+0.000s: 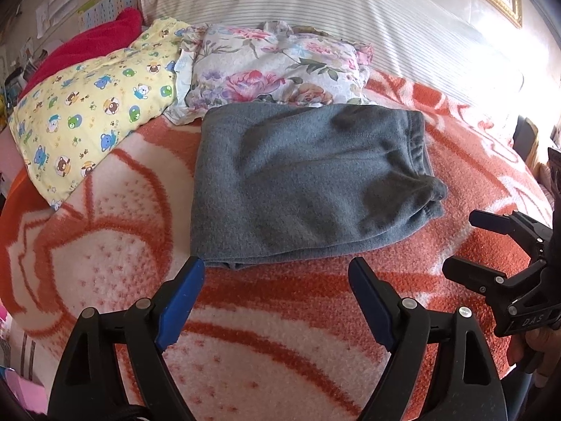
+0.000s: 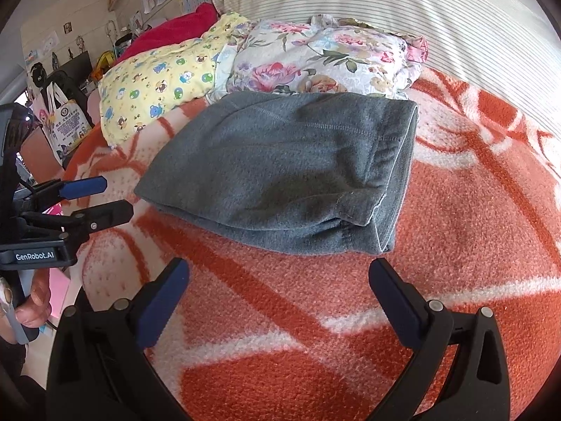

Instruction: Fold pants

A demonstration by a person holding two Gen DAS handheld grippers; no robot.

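Observation:
The grey fleece pants (image 1: 305, 182) lie folded into a compact rectangle on the orange and white blanket (image 1: 280, 315), with the waistband end bunched at the right. They also show in the right wrist view (image 2: 280, 172). My left gripper (image 1: 277, 266) is open and empty, just in front of the pants' near edge. My right gripper (image 2: 278, 270) is open and empty, just short of the pants' near right corner. Each gripper shows in the other's view: the right one (image 1: 466, 242) at the right edge, the left one (image 2: 115, 198) at the left edge.
A yellow cartoon-print pillow (image 1: 94, 112) and a floral pillow (image 1: 273, 70) lie just behind the pants. A red blanket (image 1: 87, 42) and a striped bolster (image 1: 315, 0) sit further back. The bed's edge drops off at the left, with room clutter (image 2: 66, 80) beyond.

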